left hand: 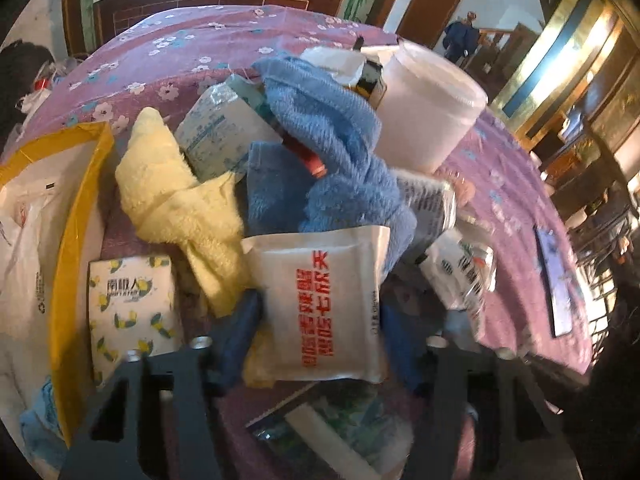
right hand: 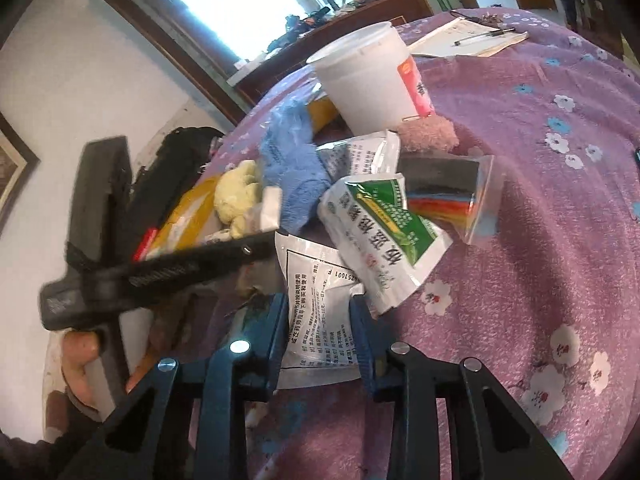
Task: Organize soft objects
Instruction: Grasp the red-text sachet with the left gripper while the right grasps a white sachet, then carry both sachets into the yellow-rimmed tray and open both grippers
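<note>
Between the blue fingers (right hand: 276, 320) of my right gripper (right hand: 320, 330) sits a silver sachet (right hand: 316, 300) printed with black text. The pads lie against both of its edges, so I judge it pinched, though the foil is thin and may buckle. I should squeeze only until it stops sliding, then lift straight up before swinging away, because a green-and-white sachet (right hand: 384, 240) lies across its far corner and would drag along if I pulled sideways.

My left gripper (left hand: 316, 328) straddles a white packet with red lettering (left hand: 320, 304). The left finger (left hand: 240, 332) is just beside the packet's edge; the right finger is blurred and I cannot tell whether it touches, so I take this gripper as part-spread around the packet, not yet clamped. I should centre the packet before closing, and keep clear of the yellow towel (left hand: 176, 208) that runs under its near corner.

Further out, the blue towel (left hand: 332, 148) is draped over the heap, with a tissue pack (left hand: 132, 304) just beside the yellow-rimmed box (left hand: 68, 232) on the left. That box looks the likely place for the soft things. The white tub (left hand: 424, 104) stands behind on the flowered worktop (right hand: 540, 200). I would move one hand at a time, since both grippers work the same crowded pile.
</note>
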`<action>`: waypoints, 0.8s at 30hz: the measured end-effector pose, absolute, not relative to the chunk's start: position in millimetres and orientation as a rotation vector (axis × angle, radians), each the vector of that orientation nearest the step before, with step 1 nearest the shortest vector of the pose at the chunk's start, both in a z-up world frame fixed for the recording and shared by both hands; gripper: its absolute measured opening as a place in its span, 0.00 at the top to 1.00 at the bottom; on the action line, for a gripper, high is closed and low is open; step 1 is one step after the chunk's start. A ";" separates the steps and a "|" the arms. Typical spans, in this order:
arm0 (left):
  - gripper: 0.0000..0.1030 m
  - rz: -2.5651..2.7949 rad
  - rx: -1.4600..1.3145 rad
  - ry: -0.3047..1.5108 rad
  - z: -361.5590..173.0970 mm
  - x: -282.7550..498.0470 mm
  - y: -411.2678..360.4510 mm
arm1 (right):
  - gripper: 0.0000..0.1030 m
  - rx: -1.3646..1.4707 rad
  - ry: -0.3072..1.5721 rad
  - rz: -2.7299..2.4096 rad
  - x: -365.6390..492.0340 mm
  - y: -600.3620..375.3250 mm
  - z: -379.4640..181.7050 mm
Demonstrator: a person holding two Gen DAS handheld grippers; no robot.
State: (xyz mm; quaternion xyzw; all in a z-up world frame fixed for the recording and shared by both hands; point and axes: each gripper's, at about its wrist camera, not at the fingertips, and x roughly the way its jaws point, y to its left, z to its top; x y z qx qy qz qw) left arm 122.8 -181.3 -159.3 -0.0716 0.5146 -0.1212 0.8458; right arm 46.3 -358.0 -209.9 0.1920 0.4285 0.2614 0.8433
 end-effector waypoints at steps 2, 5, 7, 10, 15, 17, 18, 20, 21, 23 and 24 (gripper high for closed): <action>0.56 -0.248 -0.169 1.077 -161.2 116.4 -176.6 | 0.67 0.432 0.905 0.577 45.9 -359.4 -209.3; 0.59 -0.255 -0.200 1.073 -160.5 113.5 -169.9 | 0.67 0.422 0.896 0.560 40.2 -361.6 -207.0; 0.60 -0.265 -0.232 1.076 -158.1 111.8 -166.1 | 0.67 0.435 0.891 0.568 40.4 -361.6 -205.4; 0.60 -0.320 -0.273 1.065 -146.8 99.5 -165.1 | 0.67 0.436 0.870 0.564 33.2 -363.5 -199.0; 0.59 -0.402 -0.337 1.023 -132.7 65.6 -154.6 | 0.67 0.452 0.870 0.594 30.7 -355.6 -192.8; 0.59 -0.430 -0.399 1.013 -128.1 54.1 -141.5 | 0.67 0.456 0.867 0.619 28.8 -347.9 -188.0; 0.59 -0.416 -0.436 0.990 -120.9 46.6 -130.6 | 0.67 0.447 0.855 0.638 26.5 -341.2 -182.2; 0.59 -0.395 -0.459 0.934 -103.8 35.5 -110.8 | 0.67 0.438 0.840 0.667 26.5 -328.8 -171.7; 0.59 -0.354 -0.454 0.909 -94.7 31.3 -98.0 | 0.67 0.433 0.835 0.685 27.5 -320.5 -166.4; 0.59 -0.266 -0.421 0.882 -81.7 26.1 -73.2 | 0.67 0.415 0.819 0.737 32.4 -296.5 -153.6; 0.59 -0.232 -0.416 0.870 -78.9 25.5 -61.3 | 0.67 0.399 0.817 0.757 35.4 -284.6 -149.8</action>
